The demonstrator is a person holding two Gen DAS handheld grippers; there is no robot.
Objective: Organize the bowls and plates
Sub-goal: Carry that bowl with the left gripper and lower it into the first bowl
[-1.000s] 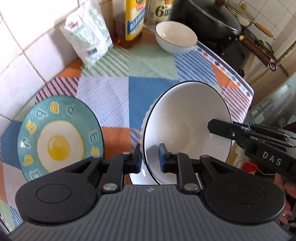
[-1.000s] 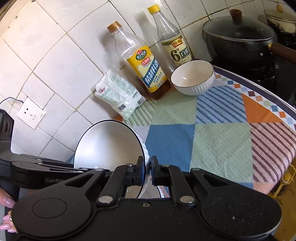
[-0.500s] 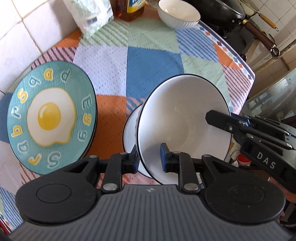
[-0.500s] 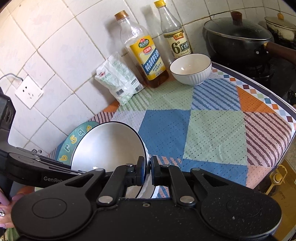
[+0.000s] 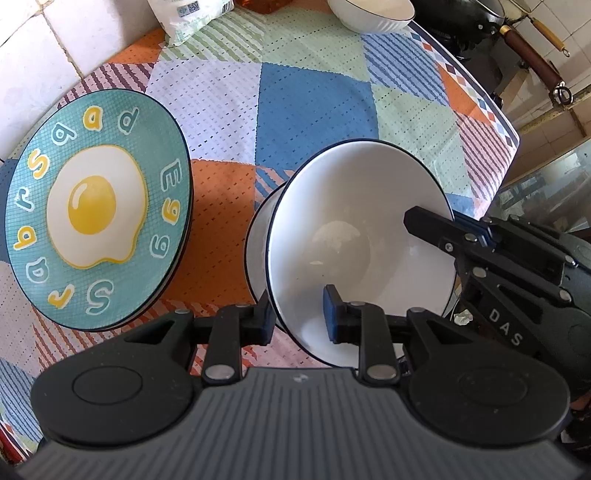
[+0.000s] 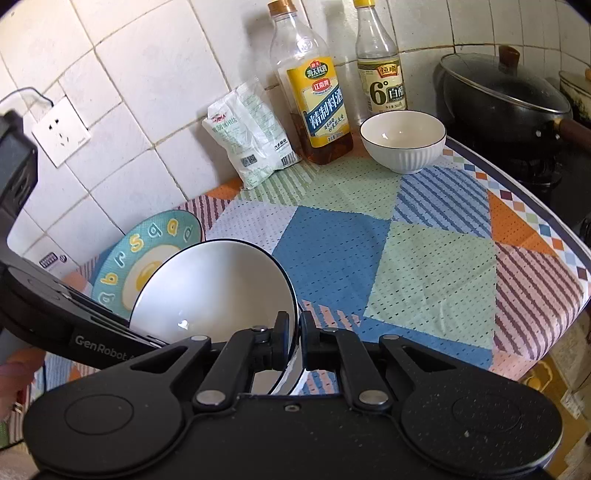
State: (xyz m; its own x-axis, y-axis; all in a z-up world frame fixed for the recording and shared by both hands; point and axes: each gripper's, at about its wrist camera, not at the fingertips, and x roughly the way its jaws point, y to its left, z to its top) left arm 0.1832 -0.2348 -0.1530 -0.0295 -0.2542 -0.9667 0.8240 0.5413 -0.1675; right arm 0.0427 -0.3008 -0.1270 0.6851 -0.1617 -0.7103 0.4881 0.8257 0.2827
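Note:
A large white bowl with a dark rim (image 5: 354, 236) (image 6: 218, 291) hangs tilted over a second white bowl (image 5: 258, 240) on the patchwork cloth. My left gripper (image 5: 297, 314) straddles its near rim, jaws apart with a gap on the inner side. My right gripper (image 6: 293, 332) is shut on the bowl's opposite rim and shows in the left wrist view (image 5: 436, 229). A teal fried-egg plate (image 5: 96, 206) (image 6: 144, 258) lies on a stack at the left. A small white ribbed bowl (image 6: 404, 142) (image 5: 369, 13) stands at the back.
Two bottles (image 6: 314, 85) (image 6: 380, 70) and a white packet (image 6: 251, 133) stand against the tiled wall. A black lidded pot (image 6: 498, 99) sits on the stove at the right. The table edge (image 6: 546, 229) drops off at the right.
Both grippers have carried the large bowl downward toward the bowl beneath it. The left gripper's jaws have opened wider around the rim.

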